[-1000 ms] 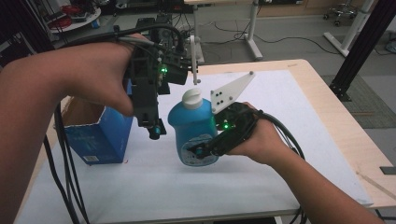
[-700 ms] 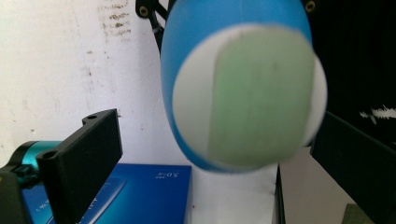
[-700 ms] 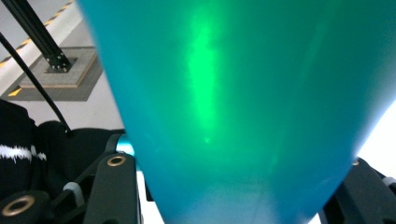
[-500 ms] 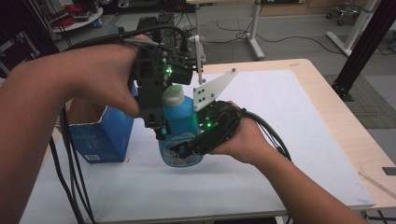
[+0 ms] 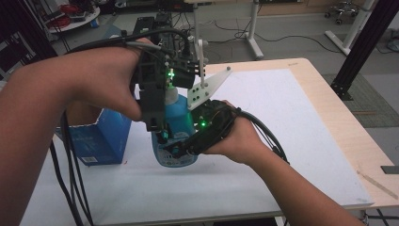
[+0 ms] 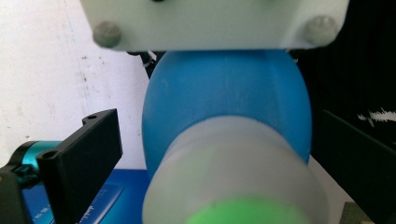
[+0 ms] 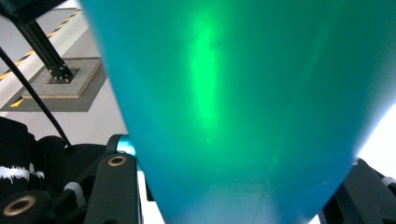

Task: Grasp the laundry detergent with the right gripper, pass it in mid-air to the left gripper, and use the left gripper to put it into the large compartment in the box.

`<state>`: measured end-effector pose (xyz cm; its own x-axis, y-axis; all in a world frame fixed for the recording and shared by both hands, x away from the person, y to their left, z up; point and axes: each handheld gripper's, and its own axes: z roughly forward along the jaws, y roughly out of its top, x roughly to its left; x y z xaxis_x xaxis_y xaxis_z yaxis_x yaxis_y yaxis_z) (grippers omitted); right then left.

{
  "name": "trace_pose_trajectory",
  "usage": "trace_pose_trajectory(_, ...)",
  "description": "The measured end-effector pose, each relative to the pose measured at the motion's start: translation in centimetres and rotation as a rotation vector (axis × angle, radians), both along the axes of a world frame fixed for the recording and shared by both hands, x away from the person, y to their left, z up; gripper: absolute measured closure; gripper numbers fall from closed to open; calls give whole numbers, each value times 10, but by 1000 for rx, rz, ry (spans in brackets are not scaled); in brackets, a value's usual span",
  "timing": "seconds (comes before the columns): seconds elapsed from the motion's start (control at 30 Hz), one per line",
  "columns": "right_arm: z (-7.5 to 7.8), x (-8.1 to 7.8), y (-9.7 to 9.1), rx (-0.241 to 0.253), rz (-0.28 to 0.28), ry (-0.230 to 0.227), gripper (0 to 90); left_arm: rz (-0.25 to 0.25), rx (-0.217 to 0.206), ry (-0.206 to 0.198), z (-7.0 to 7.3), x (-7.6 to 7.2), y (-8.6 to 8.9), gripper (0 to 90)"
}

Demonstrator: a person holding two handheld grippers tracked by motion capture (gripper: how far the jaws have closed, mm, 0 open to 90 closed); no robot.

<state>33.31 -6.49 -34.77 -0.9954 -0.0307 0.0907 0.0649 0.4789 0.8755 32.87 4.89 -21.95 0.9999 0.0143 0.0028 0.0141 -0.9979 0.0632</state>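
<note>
Two grippers crowd bottle (image 5: 176, 125); box (image 5: 101, 136) near, left.

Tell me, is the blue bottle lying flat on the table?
No, the blue bottle stands upright, held by the right gripper.

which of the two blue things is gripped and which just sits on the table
The rounded blue plastic bottle with the pale cap is gripped, clamped low on its body by the right hand-held gripper. The blue cardboard box to its left rests untouched on the white table cover.
</note>
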Motion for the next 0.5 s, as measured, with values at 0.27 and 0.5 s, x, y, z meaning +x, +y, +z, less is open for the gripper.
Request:
trace_pose_trajectory(0.27,0,1,1,-5,-3,2,456,14,10,-7,-2,0,-1,22)
trace_pose_trajectory(0.5,1,1,1,4,-2,-2,456,14,20,-13,-2,0,-3,87)
